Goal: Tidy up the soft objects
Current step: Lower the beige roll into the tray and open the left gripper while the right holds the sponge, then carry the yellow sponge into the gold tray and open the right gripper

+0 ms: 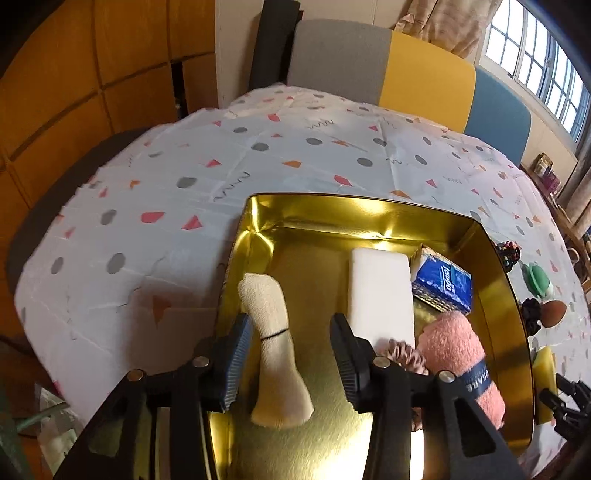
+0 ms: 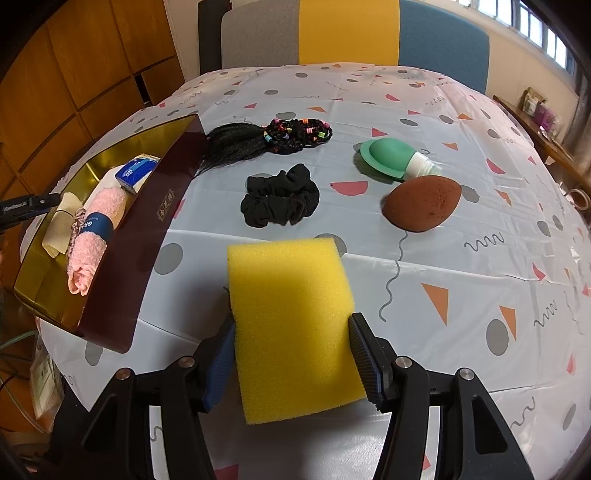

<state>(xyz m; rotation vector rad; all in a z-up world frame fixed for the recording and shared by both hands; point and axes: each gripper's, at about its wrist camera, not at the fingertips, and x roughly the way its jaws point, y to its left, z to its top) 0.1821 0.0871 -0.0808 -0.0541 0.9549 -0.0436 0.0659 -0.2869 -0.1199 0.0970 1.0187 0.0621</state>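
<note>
A cream sock (image 1: 273,332) lies on the floor of the gold-lined tray (image 1: 354,206), between the fingers of my left gripper (image 1: 289,321). That gripper is open, with a gap on the sock's right side. Beside the sock in the tray are a white sponge (image 1: 380,288), a blue tissue pack (image 1: 443,284), a rolled pink towel (image 1: 454,339) and a pink scrunchie (image 1: 402,356). My right gripper (image 2: 292,319) is shut on a yellow sponge (image 2: 291,288) just right of the tray's dark red wall (image 2: 147,229), and both pads press its sides.
On the patterned tablecloth beyond the yellow sponge lie a black scrunchie (image 2: 280,199), a braided hairpiece with coloured bands (image 2: 280,134), a green silicone bottle (image 2: 388,155) and a brown egg-shaped makeup sponge (image 2: 423,203). A grey, yellow and blue chair back (image 2: 347,33) stands at the far edge.
</note>
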